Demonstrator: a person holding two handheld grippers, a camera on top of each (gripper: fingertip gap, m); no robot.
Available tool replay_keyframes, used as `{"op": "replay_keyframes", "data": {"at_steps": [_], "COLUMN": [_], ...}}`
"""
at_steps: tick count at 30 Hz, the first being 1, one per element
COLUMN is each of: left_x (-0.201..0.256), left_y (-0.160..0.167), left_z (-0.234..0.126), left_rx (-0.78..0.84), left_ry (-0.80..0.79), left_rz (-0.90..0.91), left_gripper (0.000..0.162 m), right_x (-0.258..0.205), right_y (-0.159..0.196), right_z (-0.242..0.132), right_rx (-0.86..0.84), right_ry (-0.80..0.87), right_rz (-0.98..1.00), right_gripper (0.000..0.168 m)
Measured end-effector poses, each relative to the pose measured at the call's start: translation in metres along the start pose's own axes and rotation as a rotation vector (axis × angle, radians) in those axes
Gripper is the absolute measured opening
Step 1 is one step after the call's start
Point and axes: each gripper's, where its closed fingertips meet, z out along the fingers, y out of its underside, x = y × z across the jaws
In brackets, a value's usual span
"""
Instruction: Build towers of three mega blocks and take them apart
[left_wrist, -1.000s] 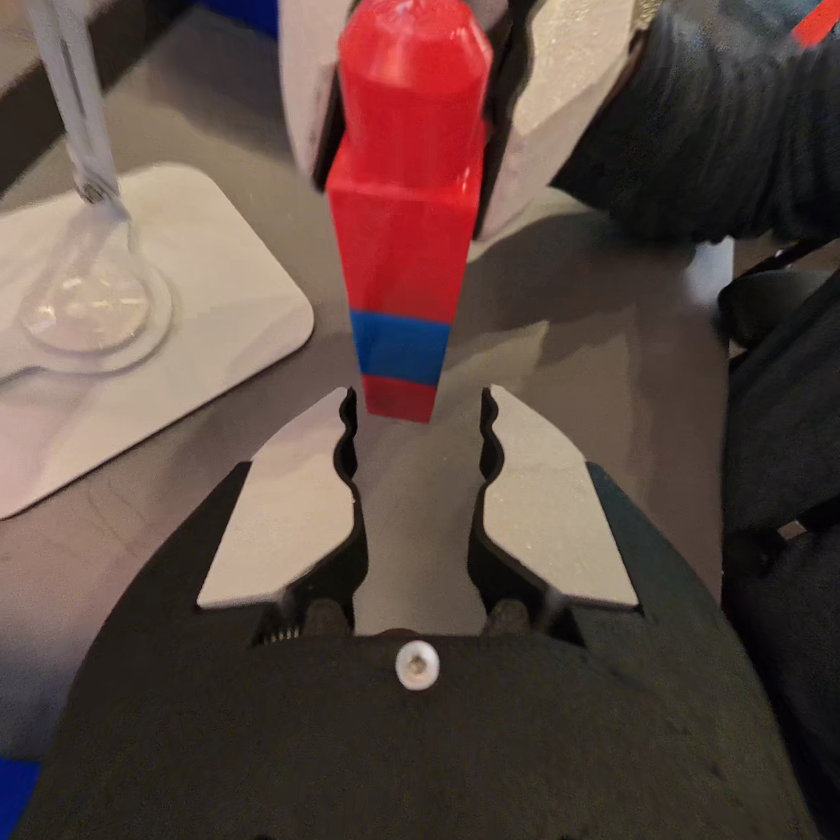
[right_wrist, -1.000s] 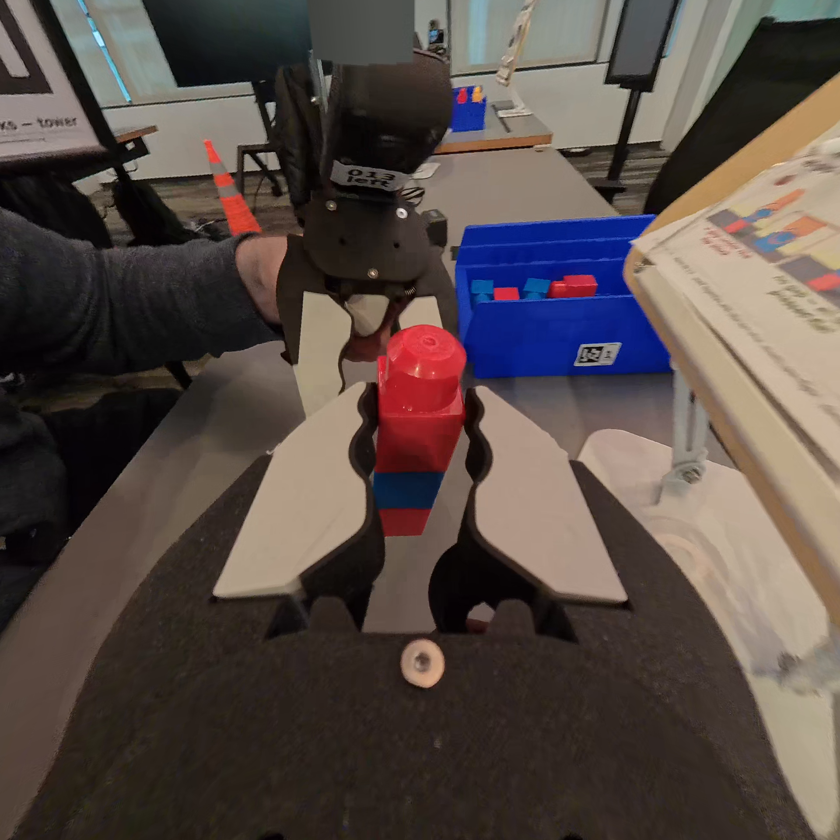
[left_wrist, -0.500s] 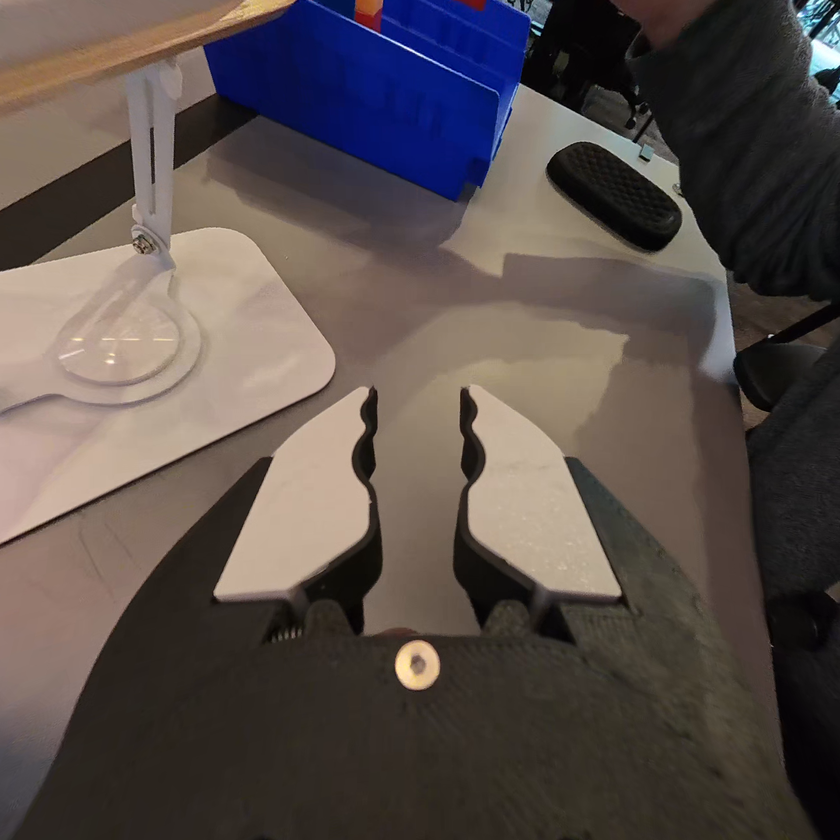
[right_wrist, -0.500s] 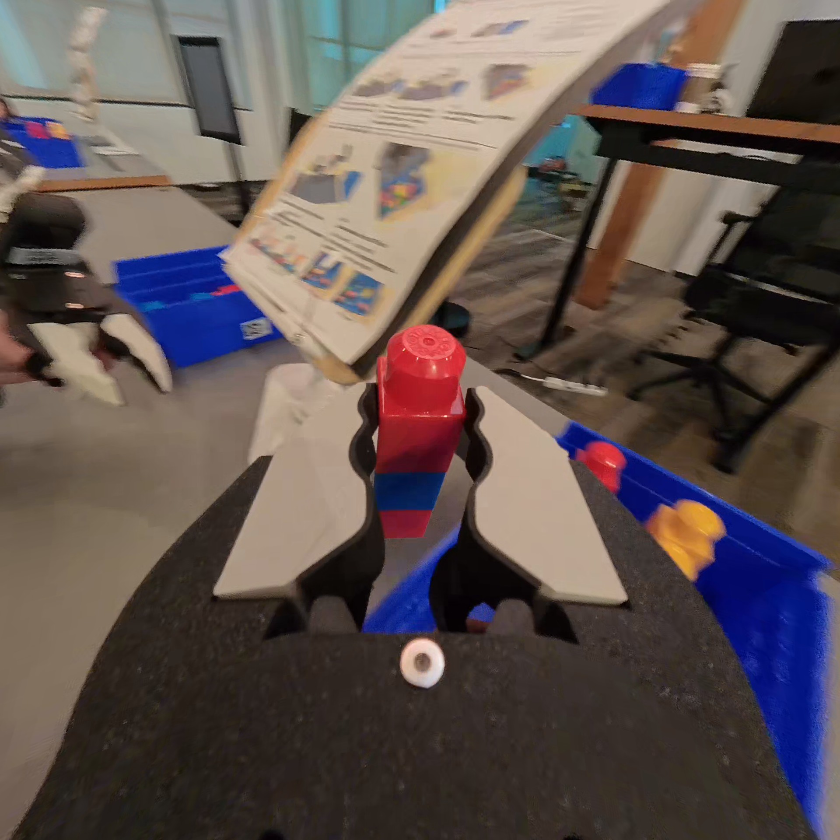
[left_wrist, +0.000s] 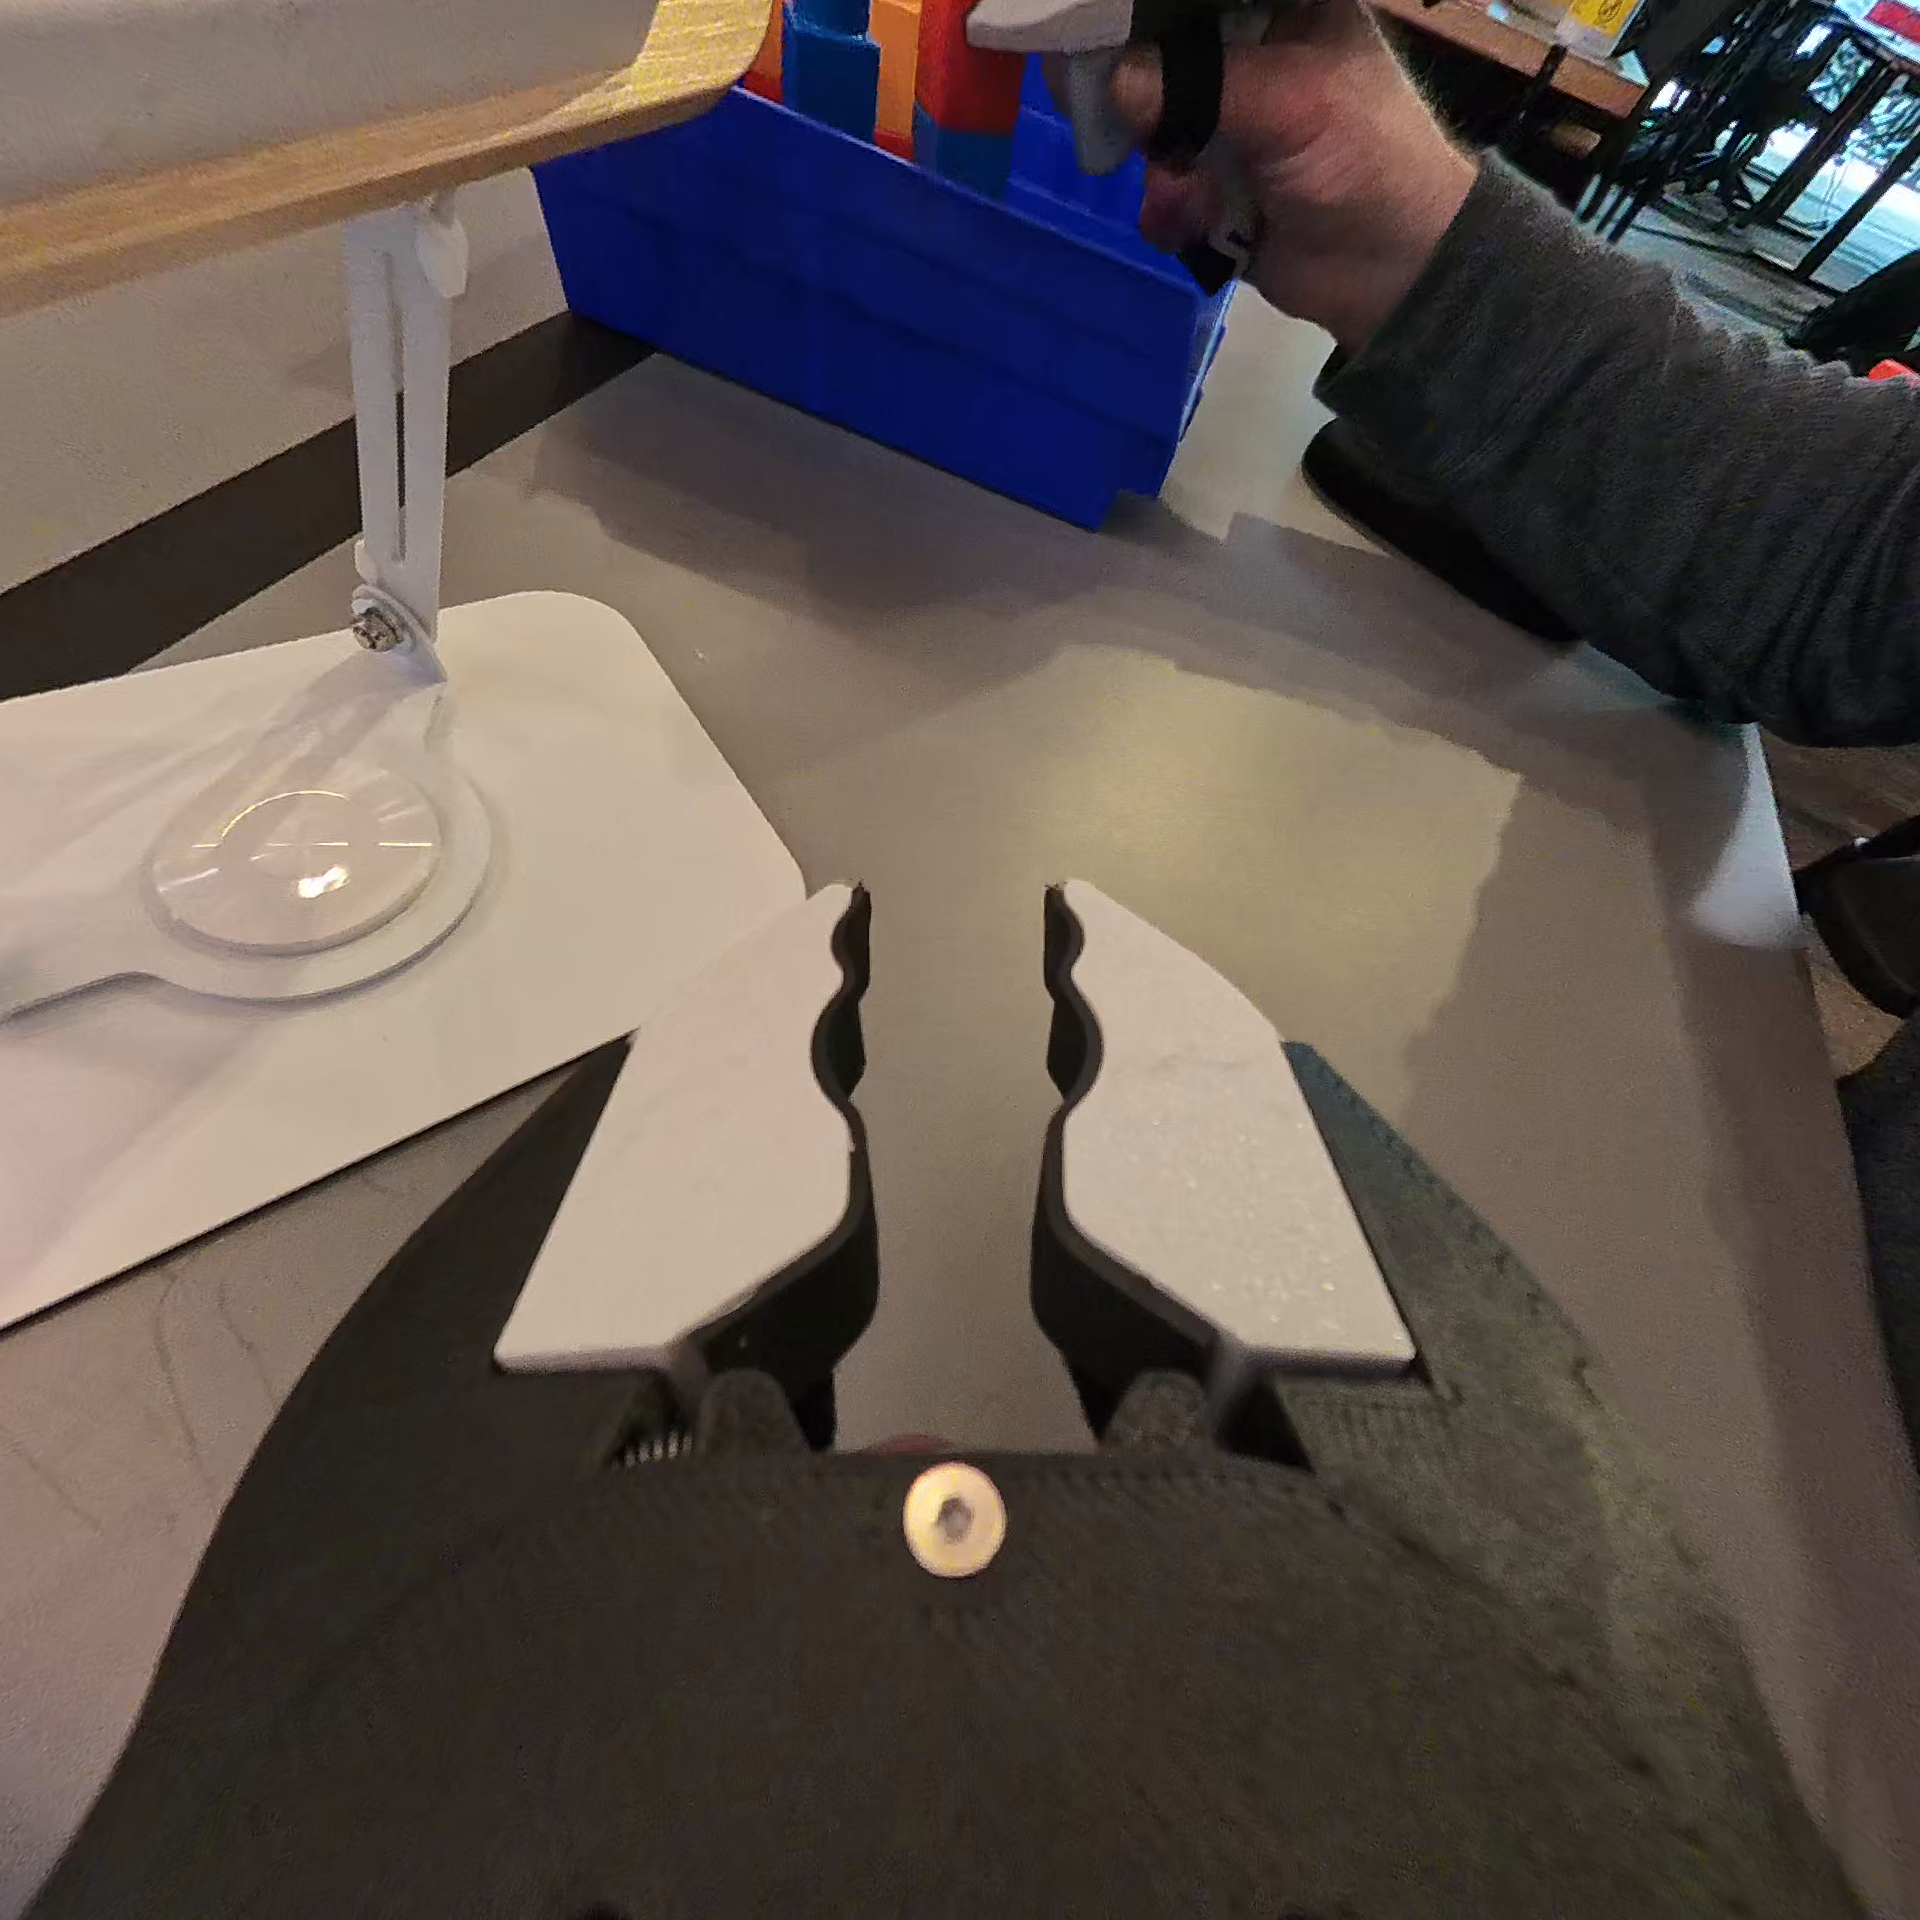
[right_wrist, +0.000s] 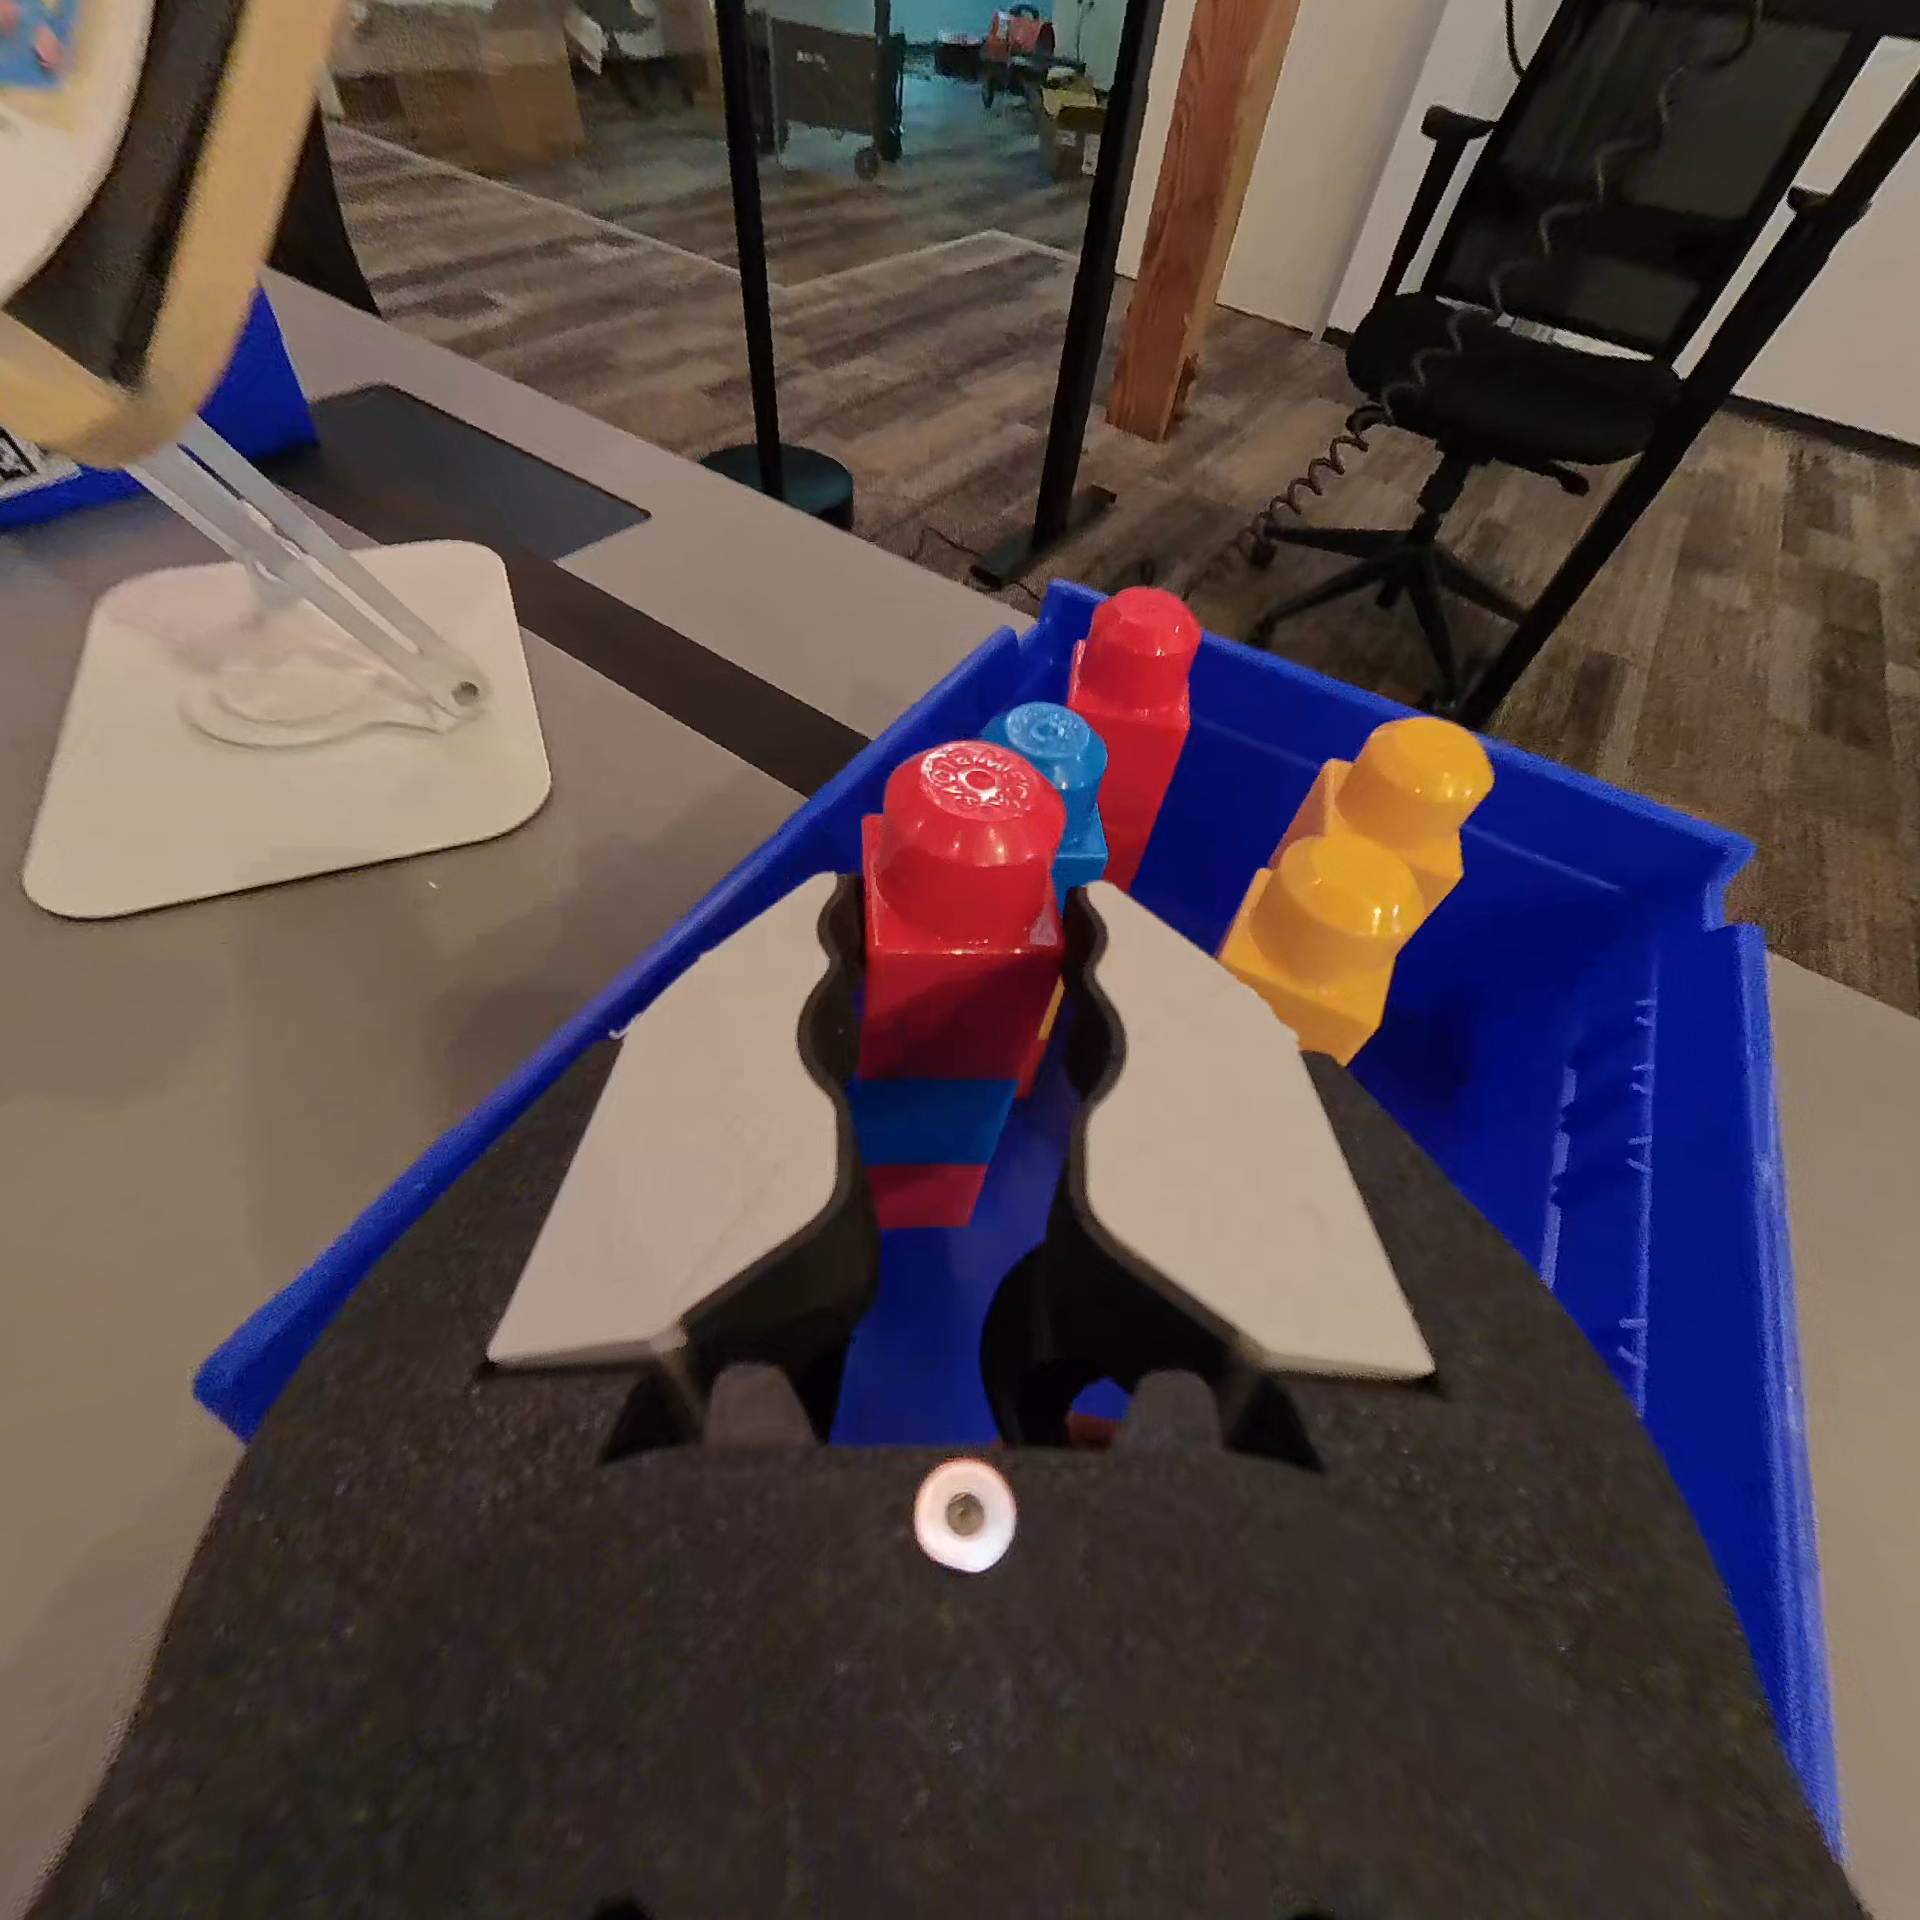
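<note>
My right gripper (right_wrist: 956, 894) is shut on a red-blue-red tower (right_wrist: 951, 997) of three blocks, gripping its top red block, and holds it inside a blue bin (right_wrist: 1662, 1195). Upright in the bin stand a red-topped tower (right_wrist: 1132, 717), a blue-topped tower (right_wrist: 1055, 764) and two orange towers (right_wrist: 1351, 894). My left gripper (left_wrist: 951, 904) is open and empty over the bare grey table (left_wrist: 1195, 790). In the left wrist view the same bin (left_wrist: 883, 301) stands at the far end, with the right gripper (left_wrist: 1081, 62) and the hand (left_wrist: 1299, 177) holding it above the bin.
A white stand base (left_wrist: 312, 914) with a thin post (left_wrist: 400, 416) carries a tilted wooden board (left_wrist: 364, 156) at the left. The base also shows in the right wrist view (right_wrist: 281, 727). A grey sleeve (left_wrist: 1662, 499) lies along the table's right edge. An office chair (right_wrist: 1538, 343) stands beyond the table. About 35 cm separates my left fingertips from my right.
My right gripper carried the tower away from the left gripper, swung right and lowered it into the blue bin. My left gripper stayed open and empty, now facing the bin.
</note>
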Motion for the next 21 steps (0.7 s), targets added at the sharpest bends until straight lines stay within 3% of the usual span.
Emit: {"op": "replay_keyframes", "data": {"at_steps": [16, 21], "left_x": [-0.006, -0.006], "left_y": [0.008, 0.008], "left_z": [-0.004, -0.003], "left_rx": [0.001, 0.002], "left_ry": [-0.012, -0.015], "left_rz": [-0.006, -0.005], "left_gripper": [0.03, 0.031], "right_x": [-0.005, -0.007], "right_y": [0.029, 0.033], "right_z": [0.008, 0.003], "right_rx": [-0.16, -0.189], "right_ry": [0.008, 0.022], "right_rz": [0.016, -0.008], "right_gripper": [0.037, 0.045]}}
